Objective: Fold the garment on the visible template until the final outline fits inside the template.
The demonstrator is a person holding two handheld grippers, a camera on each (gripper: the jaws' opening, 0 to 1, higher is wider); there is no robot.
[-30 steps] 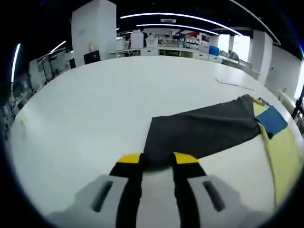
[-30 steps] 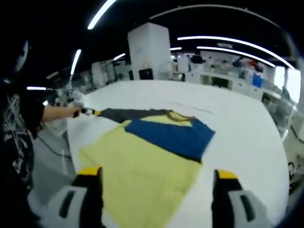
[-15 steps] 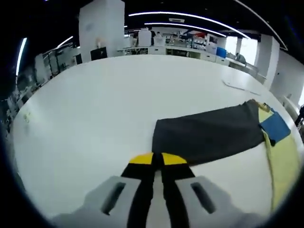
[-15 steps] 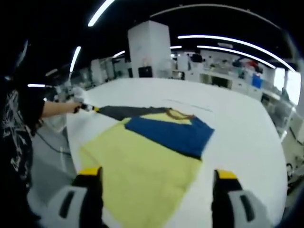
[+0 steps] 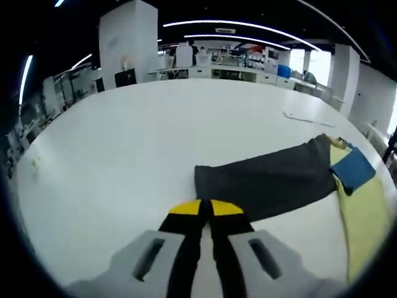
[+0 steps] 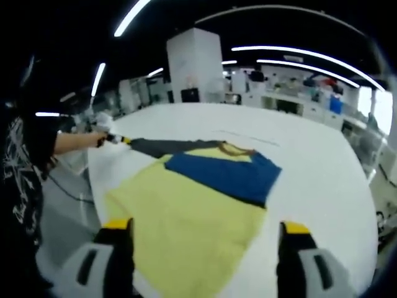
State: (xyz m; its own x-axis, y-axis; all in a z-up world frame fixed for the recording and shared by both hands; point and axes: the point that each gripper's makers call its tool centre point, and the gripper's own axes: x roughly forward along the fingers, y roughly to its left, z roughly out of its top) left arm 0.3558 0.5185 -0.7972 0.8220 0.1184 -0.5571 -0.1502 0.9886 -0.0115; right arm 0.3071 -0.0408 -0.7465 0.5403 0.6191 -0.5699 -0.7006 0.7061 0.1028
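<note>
A large white table (image 5: 124, 136) with a rounded edge spreads across the foreground. Far behind it, a broad white pillar (image 5: 127, 40) rises to a dark ceiling crossed by long curved light strips (image 5: 229, 25). A dark monitor (image 5: 125, 77) stands at the pillar's base. Along the far wall run white workbenches (image 5: 229, 69) crowded with small equipment, too small to make out. In the right gripper view, a person in a dark printed T-shirt (image 6: 22, 167) stands at the left, beside the table.
</note>
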